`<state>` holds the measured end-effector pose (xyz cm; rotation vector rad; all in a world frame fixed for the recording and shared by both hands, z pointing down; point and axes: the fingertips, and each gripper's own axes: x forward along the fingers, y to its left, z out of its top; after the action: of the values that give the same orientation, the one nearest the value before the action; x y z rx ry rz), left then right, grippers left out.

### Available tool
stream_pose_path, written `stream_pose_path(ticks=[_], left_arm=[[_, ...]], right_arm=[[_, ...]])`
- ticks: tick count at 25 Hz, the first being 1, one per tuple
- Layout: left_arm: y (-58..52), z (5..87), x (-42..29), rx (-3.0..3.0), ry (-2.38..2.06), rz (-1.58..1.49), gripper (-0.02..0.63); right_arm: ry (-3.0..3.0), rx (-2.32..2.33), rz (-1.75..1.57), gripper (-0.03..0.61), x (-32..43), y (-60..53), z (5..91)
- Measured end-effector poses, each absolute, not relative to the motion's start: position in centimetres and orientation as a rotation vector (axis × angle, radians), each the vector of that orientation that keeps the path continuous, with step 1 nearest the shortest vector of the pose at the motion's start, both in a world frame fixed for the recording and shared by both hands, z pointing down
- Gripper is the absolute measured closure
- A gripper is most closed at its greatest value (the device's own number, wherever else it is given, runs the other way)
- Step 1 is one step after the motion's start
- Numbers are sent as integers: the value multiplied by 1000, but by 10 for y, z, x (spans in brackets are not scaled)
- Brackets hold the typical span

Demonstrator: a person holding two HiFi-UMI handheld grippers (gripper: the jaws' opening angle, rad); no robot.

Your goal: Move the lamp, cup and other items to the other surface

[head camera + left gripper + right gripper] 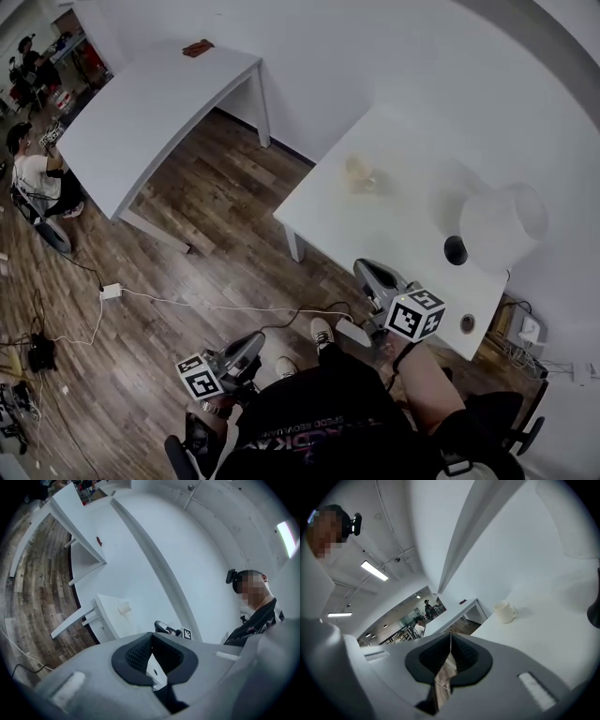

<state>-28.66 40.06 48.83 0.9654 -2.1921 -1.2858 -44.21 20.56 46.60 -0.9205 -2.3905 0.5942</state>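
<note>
Here, cup [504, 612] well ahead of right gripper [450, 638] (jaws pressed together, empty), left gripper [151, 638] likewise closed.

Near surface [394, 234] and far surface [150, 103] white. Cup [360, 173] cream. Lamp [502, 223] white shade, black base. Floor [216, 202] brown wood-grain.

Near white rectangular table [398, 234]: pale ceramic cup [359, 173]; white-shaded lamp [503, 223] on black base.
Far white table [150, 103]: small reddish flat object [197, 48].
Dark wooden plank floor [216, 202]: white cable [187, 302].
</note>
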Motion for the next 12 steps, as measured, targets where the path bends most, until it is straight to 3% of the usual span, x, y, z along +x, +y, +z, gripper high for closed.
stream_pose_path(ticks=[6,12], left_arm=[[416,491,-299,857,-2254,-1323,618],[420,500,-304,769,-2272,-1378,618]], right_arm=[[-2454,-856,493,549,-507,184,471],[-2507,-795,157,531,-570,158,497]])
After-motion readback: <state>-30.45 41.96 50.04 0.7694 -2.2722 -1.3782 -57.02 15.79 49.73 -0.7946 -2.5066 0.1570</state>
